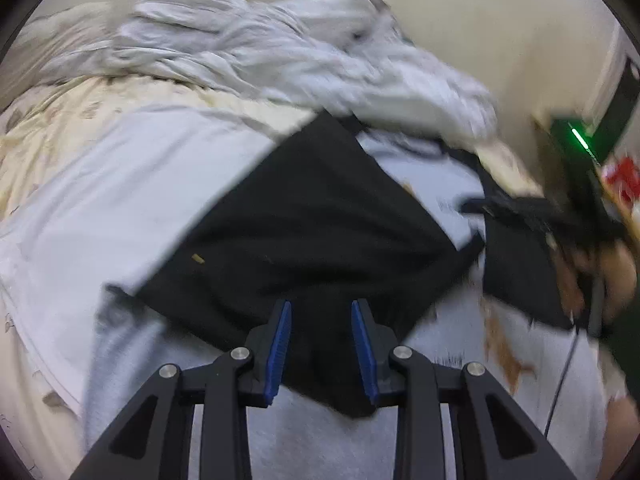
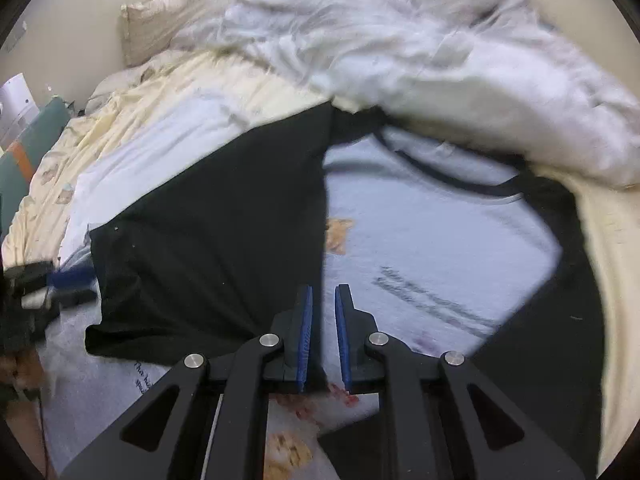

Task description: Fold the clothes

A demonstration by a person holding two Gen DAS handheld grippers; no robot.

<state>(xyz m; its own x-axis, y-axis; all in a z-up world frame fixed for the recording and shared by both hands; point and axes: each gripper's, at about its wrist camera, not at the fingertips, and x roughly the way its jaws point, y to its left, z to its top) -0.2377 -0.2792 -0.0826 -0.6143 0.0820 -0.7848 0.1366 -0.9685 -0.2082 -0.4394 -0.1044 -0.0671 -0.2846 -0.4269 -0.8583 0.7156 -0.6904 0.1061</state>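
1. Much of both views is smeared by motion blur. The printed lines on the chest of the shirt (image 2: 432, 240) cannot be read, and its lower hem is cut off behind the gripper arms.
2. The shirt is laid flat on the bed (image 2: 132, 92), pale grey in the body with black sleeves and a black neck trim. One black sleeve (image 1: 304, 220) is folded inward across the body.
3. The left gripper (image 1: 320, 356) is seen with its blue pads spread apart above the folded sleeve. Black cloth lies between and under them, but the pads are not pressed on it.
4. The right gripper (image 2: 323, 338) is seen with a narrow gap between its pads, at the straight edge of the black sleeve. Whether the cloth is pinched cannot be told.
5. A crumpled white duvet (image 2: 440, 48) is heaped against the wall, overlapping the shirt's collar. A beige pillow (image 2: 160, 24) is shown only in the right view.
6. A second white garment (image 1: 100, 184) is spread beside the shirt.
7. In the left view, the other gripper is caught at the right edge with a green light (image 1: 581, 140). A hand (image 1: 608, 276) is blurred there.
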